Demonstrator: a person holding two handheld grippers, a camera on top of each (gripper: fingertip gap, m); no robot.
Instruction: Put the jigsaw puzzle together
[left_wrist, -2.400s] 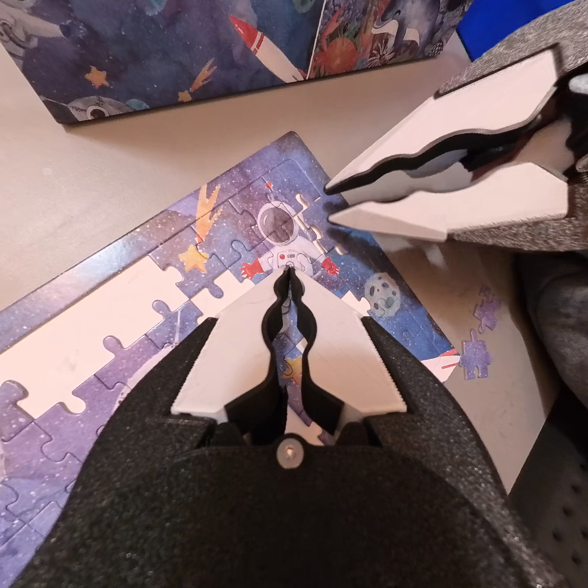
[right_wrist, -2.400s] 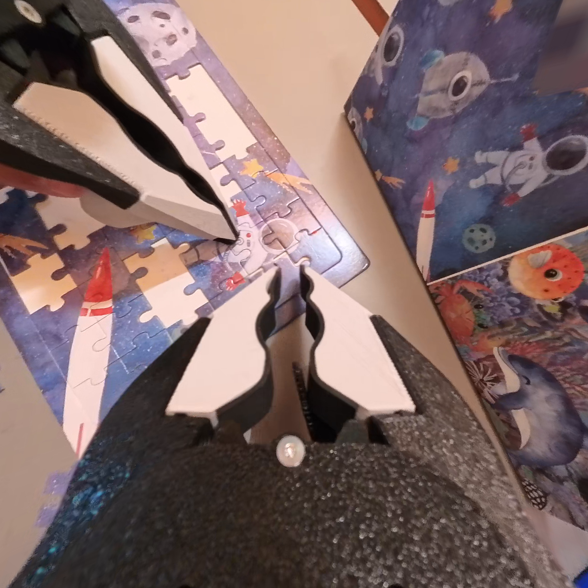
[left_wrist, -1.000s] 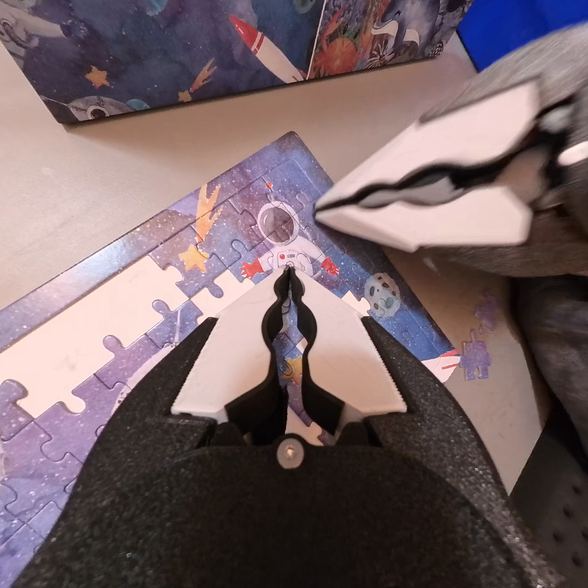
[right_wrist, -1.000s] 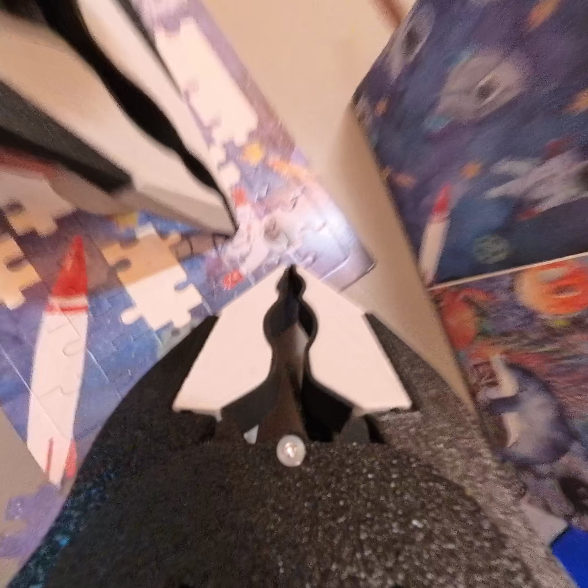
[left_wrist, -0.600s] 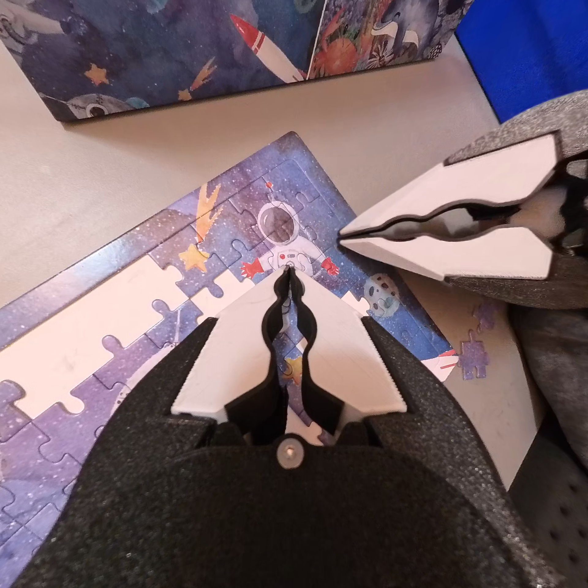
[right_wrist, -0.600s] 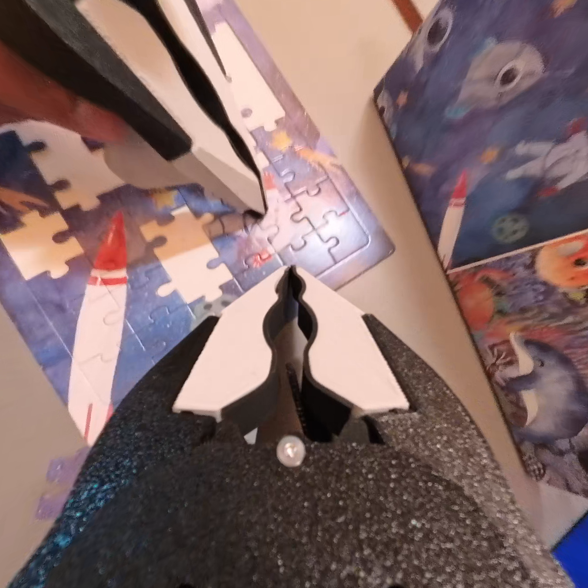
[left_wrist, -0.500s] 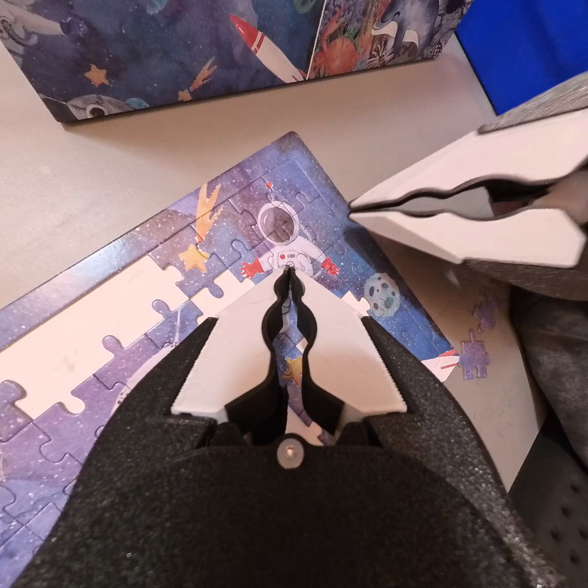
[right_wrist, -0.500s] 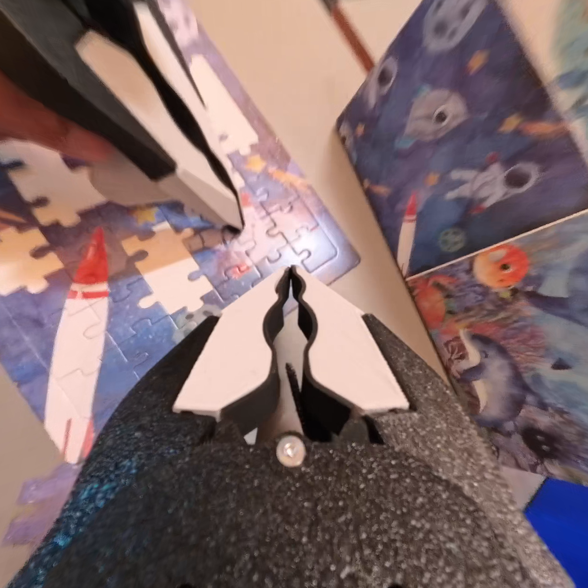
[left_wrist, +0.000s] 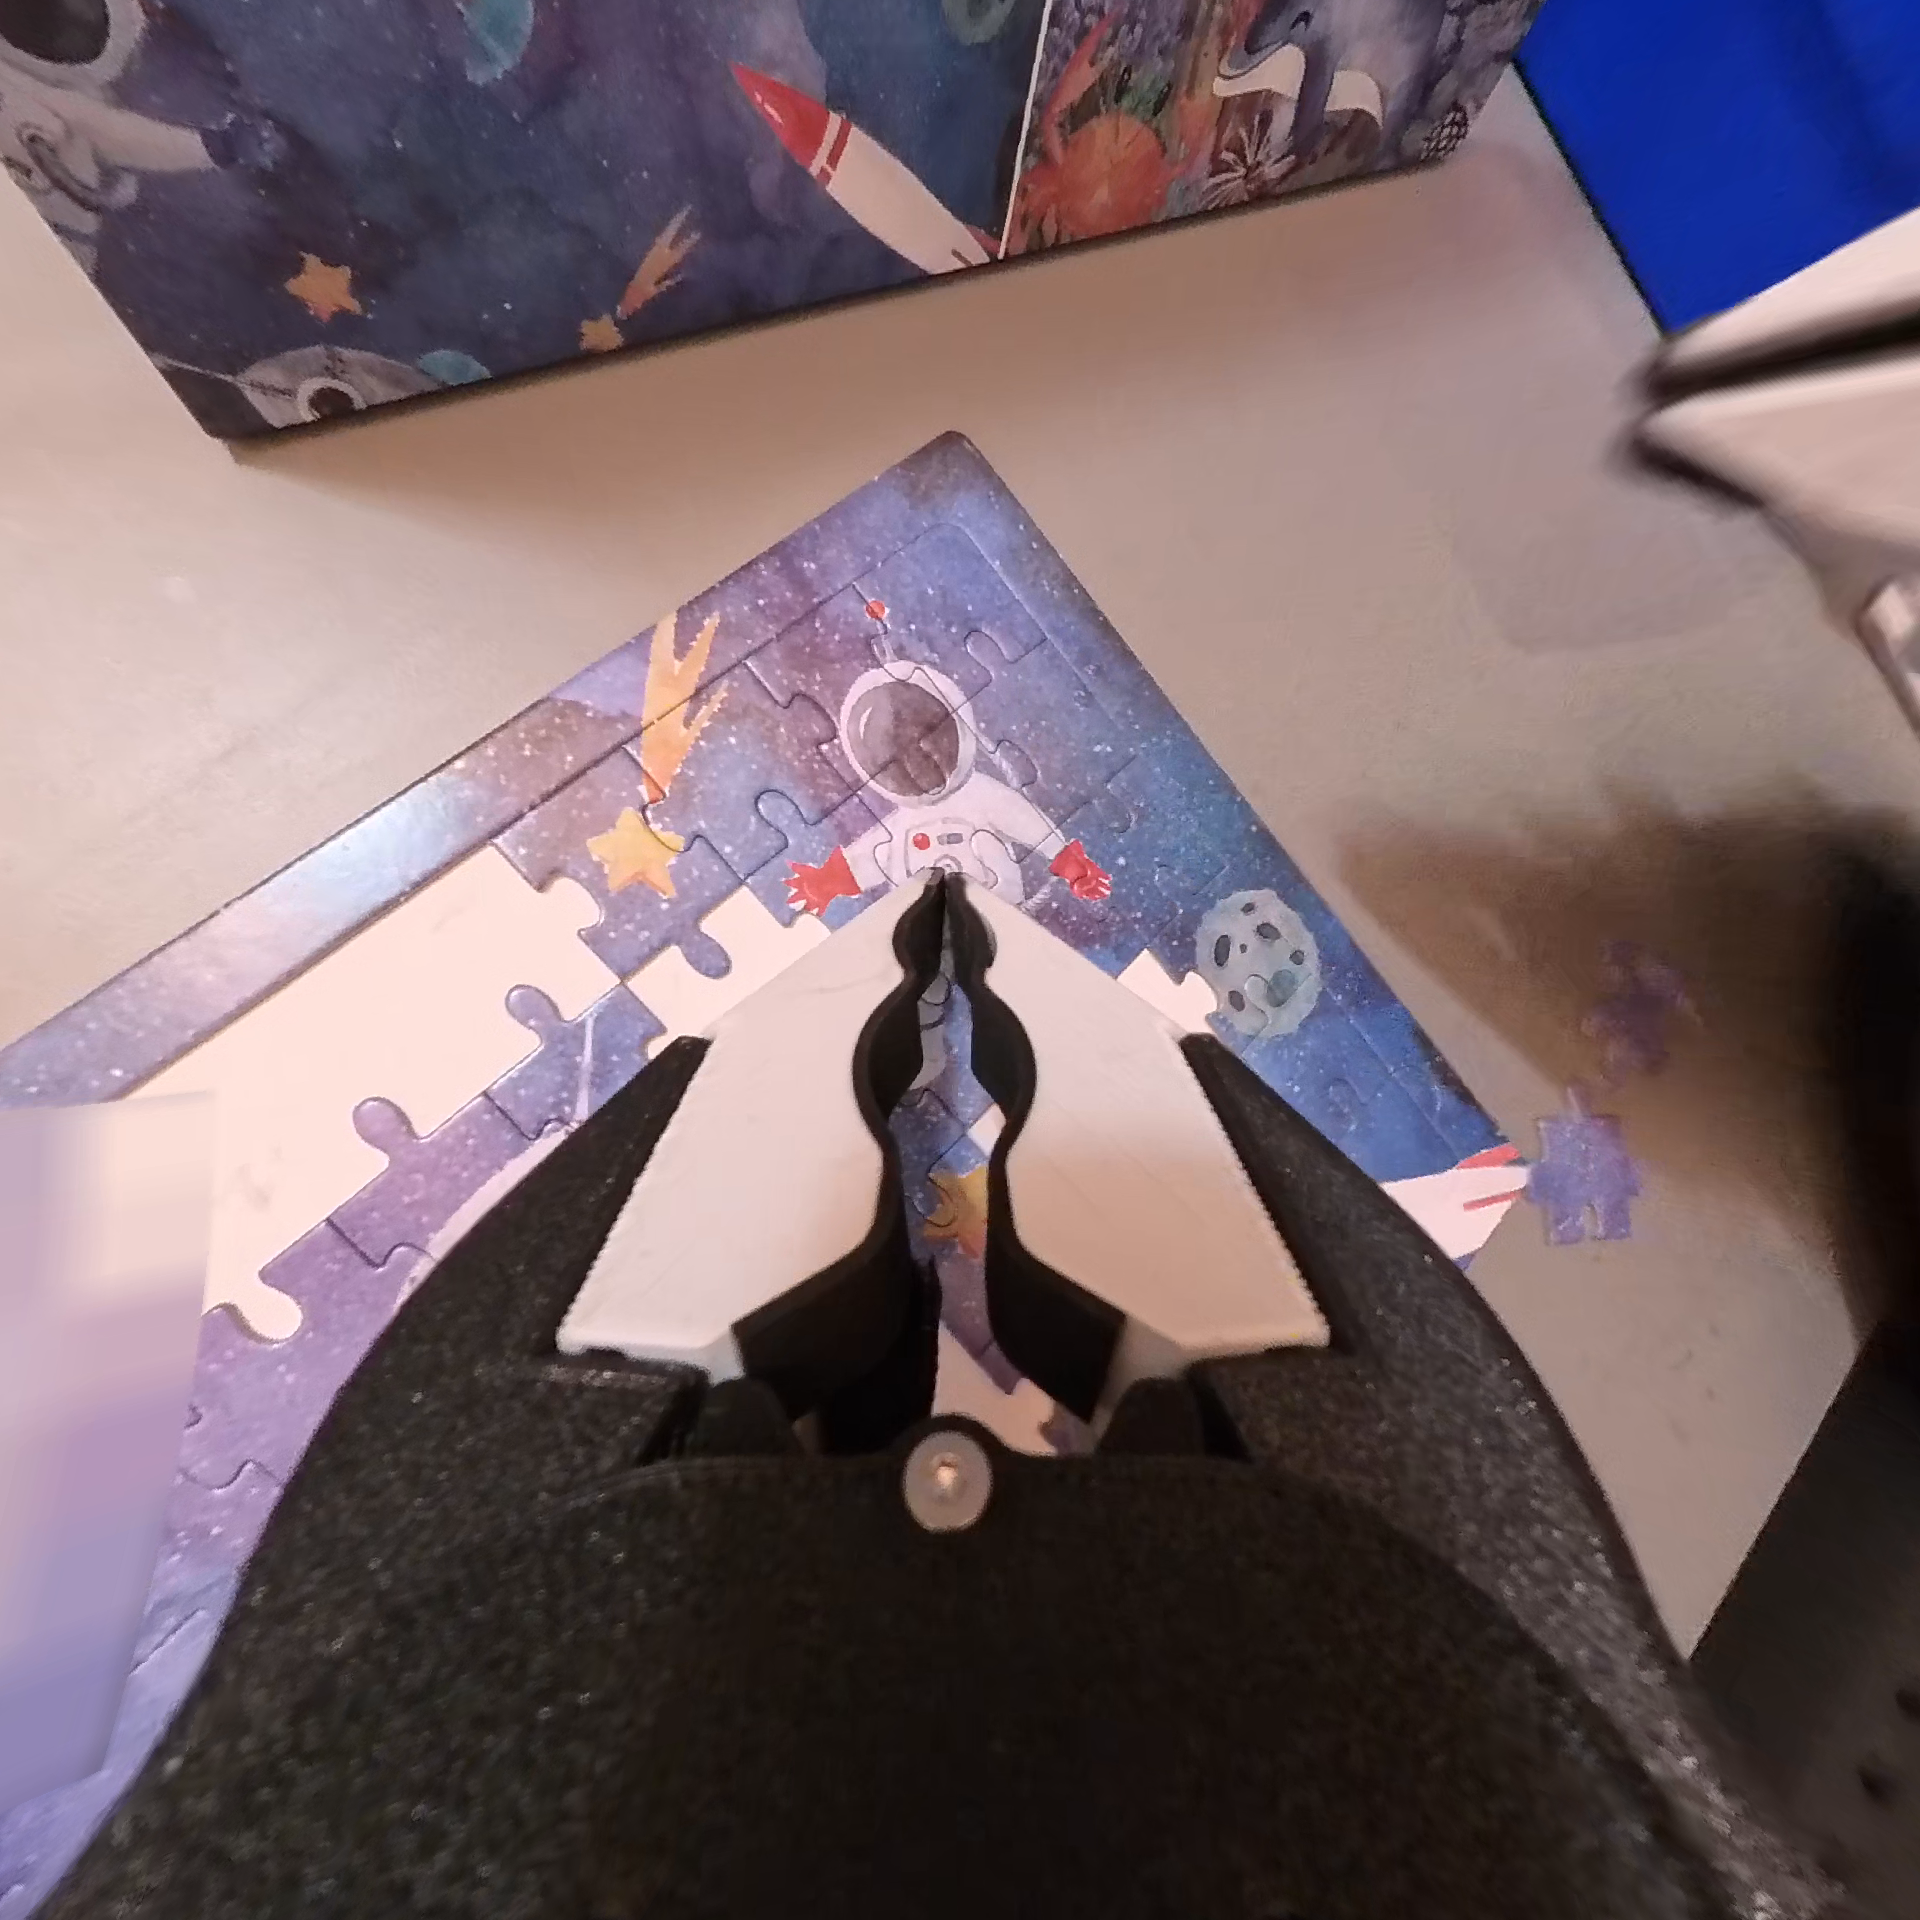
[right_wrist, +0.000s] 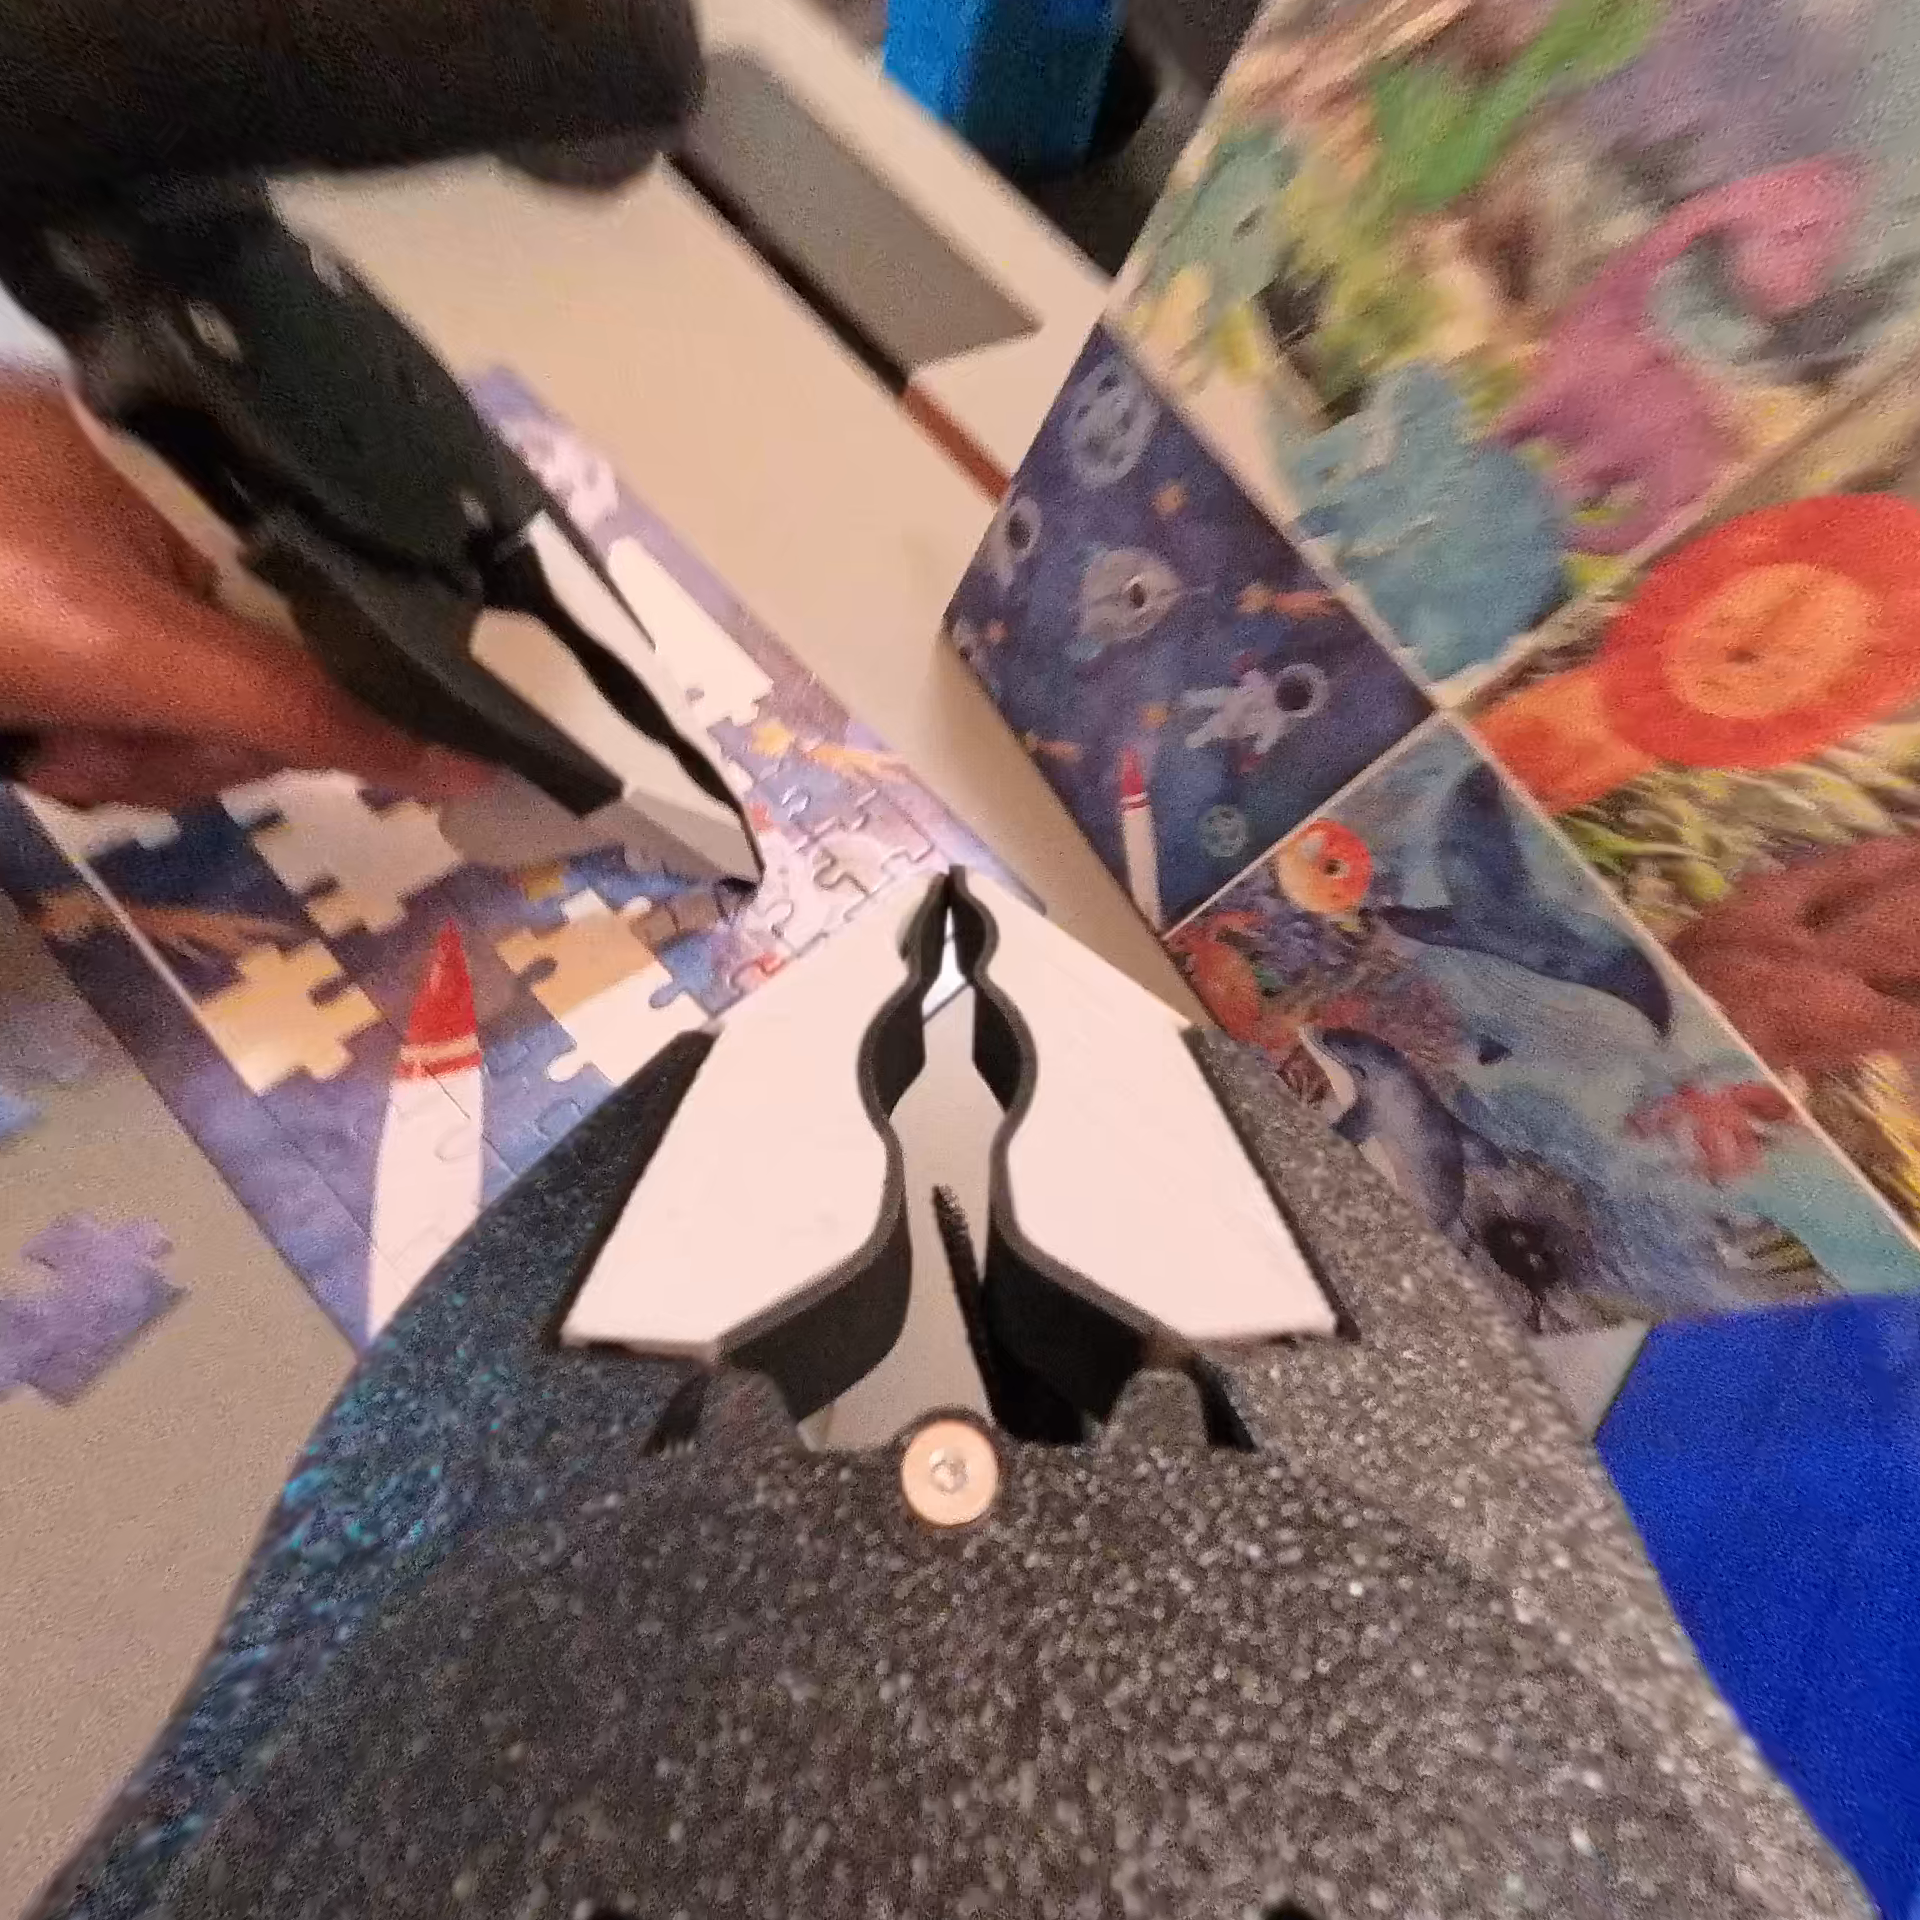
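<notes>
Left gripper (left_wrist: 943, 881), fingers closed and empty, presses the jigsaw puzzle (left_wrist: 935, 748); the loose piece (left_wrist: 1584, 1179), near the tabletop's edge, probably lies nearer the closed right gripper (right_wrist: 951, 883).

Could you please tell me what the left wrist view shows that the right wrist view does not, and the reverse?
Only the left wrist view shows the astronaut sharply, with the shut left gripper resting on it, and a grey planet.

Only the right wrist view shows the hand holding the left gripper, the big rocket, and the box's lion picture.

Both show the puzzle board, the box, a loose piece on the table, and both grippers, including the right gripper.
</notes>
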